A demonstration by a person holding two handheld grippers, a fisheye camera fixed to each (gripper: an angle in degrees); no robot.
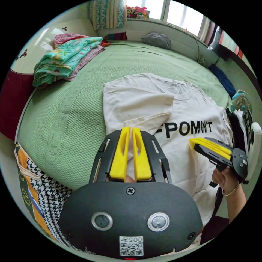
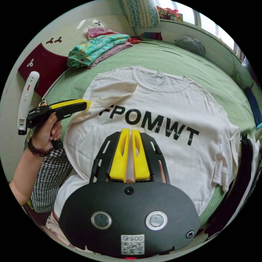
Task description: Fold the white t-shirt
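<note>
In the left gripper view, the left gripper (image 1: 132, 130) has its yellow fingers (image 1: 120, 155) drawn together with only a thin slit between them and nothing caught there; their tips hover over the white t-shirt (image 1: 180, 158) just below the folded-in sleeve (image 1: 144, 106). In the right gripper view, the right gripper (image 2: 128, 131) is likewise clenched on nothing, above the shirt's chest, near the black lettering (image 2: 152, 122). The t-shirt lies flat, print side up, on the green bedspread (image 2: 163, 58), collar away from the person, one sleeve folded over the chest, the other spread out. A hand (image 2: 47, 131) with a beaded bracelet grips the left tool's handle. Farther off, a stack of folded floral bedding (image 2: 95, 49) sits near the headboard (image 2: 41, 61), and a grey cushion (image 2: 191, 45) rests beneath the window sill (image 2: 188, 27).
</note>
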